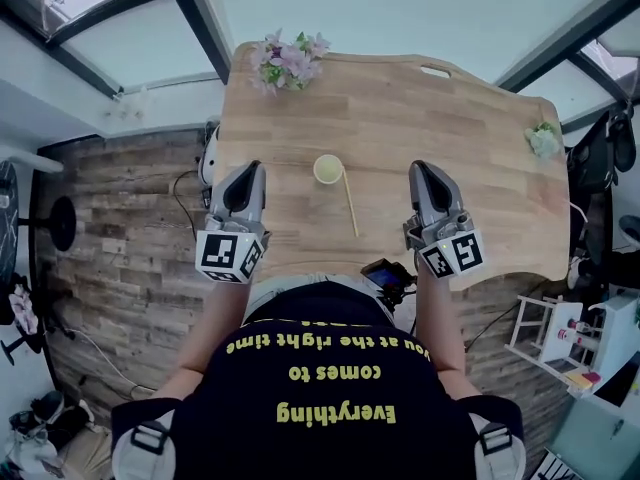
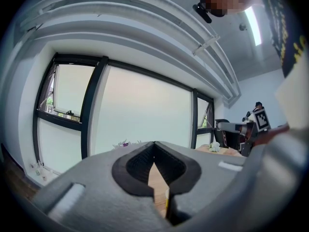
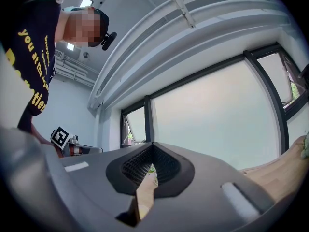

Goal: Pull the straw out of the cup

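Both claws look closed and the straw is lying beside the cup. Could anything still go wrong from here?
Possibly. The straw lies loose on the table, running from the cup toward the near edge. A brush from the shut right gripper or the shut left gripper could roll it off. The small cup stands unheld, so a bump might tip it.

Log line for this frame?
straw: flat on wooden table, beside cup | left gripper: jaws shut, empty | right gripper: jaws shut, empty
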`<state>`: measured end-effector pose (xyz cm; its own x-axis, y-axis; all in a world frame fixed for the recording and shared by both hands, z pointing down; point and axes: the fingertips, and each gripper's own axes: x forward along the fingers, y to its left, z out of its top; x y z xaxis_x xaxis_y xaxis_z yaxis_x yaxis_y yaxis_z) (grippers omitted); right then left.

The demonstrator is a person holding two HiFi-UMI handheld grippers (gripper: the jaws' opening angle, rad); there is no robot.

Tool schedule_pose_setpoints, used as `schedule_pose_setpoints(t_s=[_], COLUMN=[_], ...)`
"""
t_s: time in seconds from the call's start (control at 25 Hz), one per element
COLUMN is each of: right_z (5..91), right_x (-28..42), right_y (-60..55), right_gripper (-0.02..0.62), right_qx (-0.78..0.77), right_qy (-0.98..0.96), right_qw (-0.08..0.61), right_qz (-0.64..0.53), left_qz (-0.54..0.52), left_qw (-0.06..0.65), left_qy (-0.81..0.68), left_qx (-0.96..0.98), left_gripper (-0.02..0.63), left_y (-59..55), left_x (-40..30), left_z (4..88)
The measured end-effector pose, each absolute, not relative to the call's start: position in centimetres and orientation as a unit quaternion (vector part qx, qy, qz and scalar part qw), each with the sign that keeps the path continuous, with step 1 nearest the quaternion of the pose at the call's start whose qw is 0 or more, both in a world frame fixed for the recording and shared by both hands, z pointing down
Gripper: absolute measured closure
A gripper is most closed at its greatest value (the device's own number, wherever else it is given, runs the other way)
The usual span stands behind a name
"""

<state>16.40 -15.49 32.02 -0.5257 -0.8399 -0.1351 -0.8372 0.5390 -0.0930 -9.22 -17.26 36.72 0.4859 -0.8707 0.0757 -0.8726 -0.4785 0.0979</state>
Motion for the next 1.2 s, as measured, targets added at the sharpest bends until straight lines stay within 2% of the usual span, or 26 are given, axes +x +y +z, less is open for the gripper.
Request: schedule_pose_setpoints(t_s=[1.2], right_z=[31.6], right_x=[14.4], right_y=[-16.2], right_gripper=[0.589], right_qx=[-0.46], right_qy=[0.884], right_qw=[0.08], right_qz=[-0.012], left_qz=[0.008], left_qw=[0.065], left_qy=[-0.515], left_qx=[0.855], left_gripper=[0.604], left_y=[-17.5], left_x=[-9.6], left_z=[36.6])
